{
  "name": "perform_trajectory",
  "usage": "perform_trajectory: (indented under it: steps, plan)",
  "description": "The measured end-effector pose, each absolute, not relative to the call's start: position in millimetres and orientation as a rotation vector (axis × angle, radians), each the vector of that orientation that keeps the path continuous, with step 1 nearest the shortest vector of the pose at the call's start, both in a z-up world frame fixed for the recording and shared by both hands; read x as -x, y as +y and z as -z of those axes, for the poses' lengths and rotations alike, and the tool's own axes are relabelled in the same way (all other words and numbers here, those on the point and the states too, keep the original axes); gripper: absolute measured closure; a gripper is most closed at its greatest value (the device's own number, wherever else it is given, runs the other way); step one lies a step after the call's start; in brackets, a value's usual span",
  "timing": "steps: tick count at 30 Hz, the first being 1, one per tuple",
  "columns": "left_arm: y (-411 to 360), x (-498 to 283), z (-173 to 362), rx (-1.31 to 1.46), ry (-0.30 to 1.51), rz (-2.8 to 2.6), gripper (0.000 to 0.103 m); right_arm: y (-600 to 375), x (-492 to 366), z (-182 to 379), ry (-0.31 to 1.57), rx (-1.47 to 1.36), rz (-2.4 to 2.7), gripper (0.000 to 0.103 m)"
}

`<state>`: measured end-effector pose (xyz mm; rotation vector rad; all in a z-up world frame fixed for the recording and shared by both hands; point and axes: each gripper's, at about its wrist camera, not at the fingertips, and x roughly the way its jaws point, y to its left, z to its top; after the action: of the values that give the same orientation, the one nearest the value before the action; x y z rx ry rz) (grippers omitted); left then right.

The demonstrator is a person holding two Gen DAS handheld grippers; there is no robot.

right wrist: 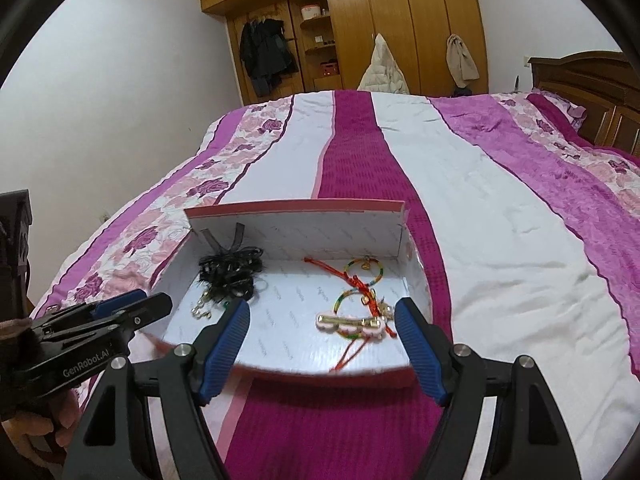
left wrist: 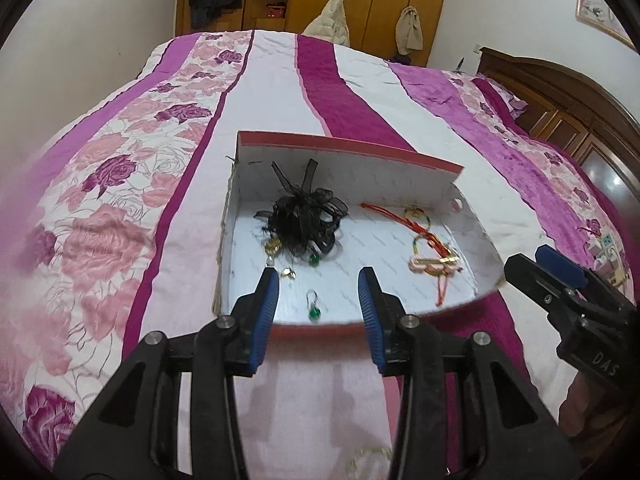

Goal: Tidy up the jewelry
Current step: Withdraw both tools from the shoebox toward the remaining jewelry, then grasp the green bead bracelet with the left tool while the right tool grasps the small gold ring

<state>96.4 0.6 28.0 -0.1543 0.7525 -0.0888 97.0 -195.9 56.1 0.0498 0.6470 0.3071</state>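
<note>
Open white-lined box with red rim sat on the bed. Inside: black ribbon hairpiece far left, green-bead earring near front, red cord charm right, lying flat.

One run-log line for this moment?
left gripper: open, empty, over green earring | right gripper: open, empty | box: black hair bow, red cord charm

Both grippers are black plastic with ribbed blue finger pads and silver screws. The left gripper reads "GenRobot.AI".
</note>
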Motion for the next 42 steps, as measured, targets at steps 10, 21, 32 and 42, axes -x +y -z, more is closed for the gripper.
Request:
perform_trajectory:
  steps: [10, 21, 32, 42]
  plan:
    - [-5.7, -61.8, -32.1, 0.134, 0.784, 0.117, 0.07, -207.2, -51.9, -56.4, 0.677, -0.063, -0.299, 0.026]
    - [-15.0, -34.6, -16.1, 0.135, 0.857, 0.162, 0.07, -221.7, -16.4, -47.5, 0.719, -0.068, -0.27, 0.026]
    - [-29.9, -19.8, 9.0, 0.135, 0.958, 0.21, 0.07, -235.1, 4.8, -32.2, 0.764, -0.081, -0.257, 0.026]
    - [-49.3, -15.7, 32.8, 0.084, 1.036, 0.227, 0.069, -247.6, 13.3, -19.9, 0.797, -0.12, -0.247, 0.026]
